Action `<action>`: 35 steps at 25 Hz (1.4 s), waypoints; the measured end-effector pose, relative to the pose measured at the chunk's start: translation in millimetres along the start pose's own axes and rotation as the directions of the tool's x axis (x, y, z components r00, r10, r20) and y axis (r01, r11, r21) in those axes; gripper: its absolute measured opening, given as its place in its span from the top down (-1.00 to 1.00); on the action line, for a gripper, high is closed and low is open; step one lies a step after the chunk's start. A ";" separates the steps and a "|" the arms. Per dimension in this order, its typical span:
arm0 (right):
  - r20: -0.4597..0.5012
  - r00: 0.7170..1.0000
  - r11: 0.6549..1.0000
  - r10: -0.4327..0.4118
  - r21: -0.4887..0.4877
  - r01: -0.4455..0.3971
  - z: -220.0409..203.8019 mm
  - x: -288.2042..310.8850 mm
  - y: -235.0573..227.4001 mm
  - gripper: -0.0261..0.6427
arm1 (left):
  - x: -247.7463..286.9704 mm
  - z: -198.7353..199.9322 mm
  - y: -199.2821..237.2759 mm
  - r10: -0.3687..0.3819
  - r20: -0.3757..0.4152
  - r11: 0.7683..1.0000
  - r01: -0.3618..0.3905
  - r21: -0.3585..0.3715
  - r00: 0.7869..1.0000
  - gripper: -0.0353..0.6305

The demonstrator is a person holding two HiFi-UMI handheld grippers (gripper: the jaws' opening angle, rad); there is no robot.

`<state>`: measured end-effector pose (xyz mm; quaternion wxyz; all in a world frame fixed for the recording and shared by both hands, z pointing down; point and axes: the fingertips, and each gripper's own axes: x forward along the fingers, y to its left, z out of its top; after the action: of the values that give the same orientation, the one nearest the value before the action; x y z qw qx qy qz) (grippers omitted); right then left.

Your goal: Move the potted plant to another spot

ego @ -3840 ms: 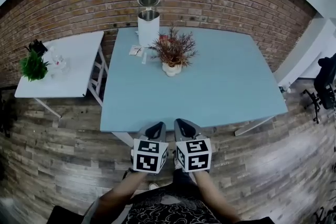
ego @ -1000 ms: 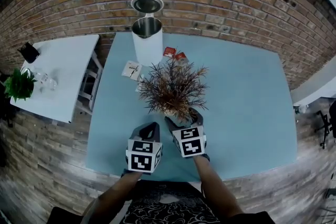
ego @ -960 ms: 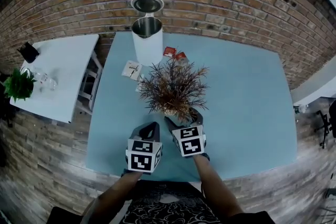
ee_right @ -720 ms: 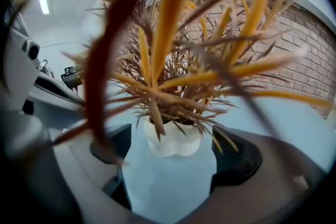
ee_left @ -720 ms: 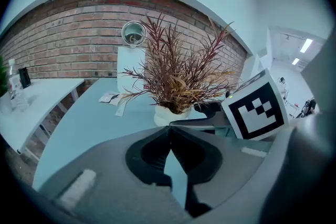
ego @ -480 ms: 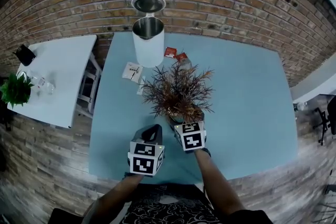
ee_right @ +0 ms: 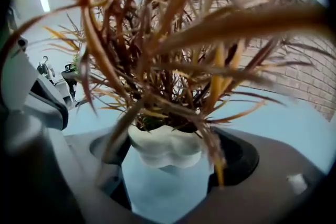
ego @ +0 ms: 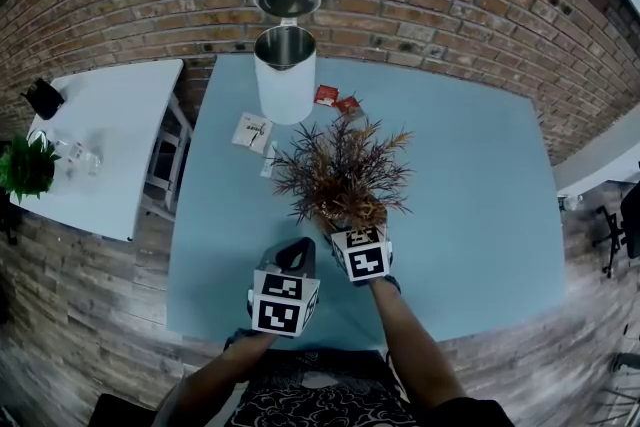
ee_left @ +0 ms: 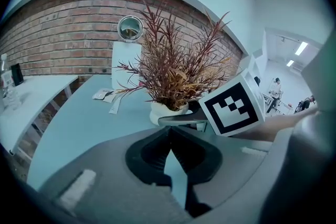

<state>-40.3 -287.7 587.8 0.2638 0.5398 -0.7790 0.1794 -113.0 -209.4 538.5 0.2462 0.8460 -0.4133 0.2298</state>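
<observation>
The potted plant [ego: 345,177] has reddish-brown spiky leaves and a lumpy white pot [ee_right: 165,145]. It stands upright near the middle of the light blue table [ego: 470,195]. My right gripper [ego: 349,223] reaches under the foliage, open, with one jaw on each side of the pot [ee_left: 168,112]. In the right gripper view the right gripper [ee_right: 168,159] shows its jaws spread wide around the pot, with a gap on each side. My left gripper [ego: 297,252] hovers just left of it and short of the plant. Seen in its own view, the left gripper [ee_left: 169,132] is shut and empty.
A white canister [ego: 286,70] with a raised metal lid stands behind the plant by the brick wall. Red packets [ego: 335,100] and paper sachets [ego: 252,130] lie near it. A white side table [ego: 100,145] at the left carries a small green plant [ego: 25,170].
Both grippers came from the table's near edge up to the plant. Over the last second the right gripper slid forward under the foliage, around the pot. The left gripper barely moved.
</observation>
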 end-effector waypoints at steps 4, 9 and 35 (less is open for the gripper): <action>-0.002 1.000 1.000 0.007 -0.009 -0.007 -0.3 -1.1 -1.3 -0.47 | 0.2 1.7 -4.0 0.012 0.005 1.000 -0.012 0.003 1.000 0.89; -0.010 1.000 0.999 0.028 -0.025 -0.028 -4.1 -4.8 -2.9 -0.47 | 0.8 -0.3 -13.0 0.040 0.000 0.999 -0.040 0.004 0.999 0.89; 0.014 0.995 0.992 0.095 -0.080 -0.094 -24.5 -35.0 -37.2 -0.46 | 19.7 3.9 -75.2 0.118 0.019 0.993 -0.118 -0.014 0.993 0.89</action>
<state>9.6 -260.8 586.0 0.2693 0.4929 -0.8125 0.1561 -40.3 -182.9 530.1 0.2339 0.8207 -0.4664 0.2330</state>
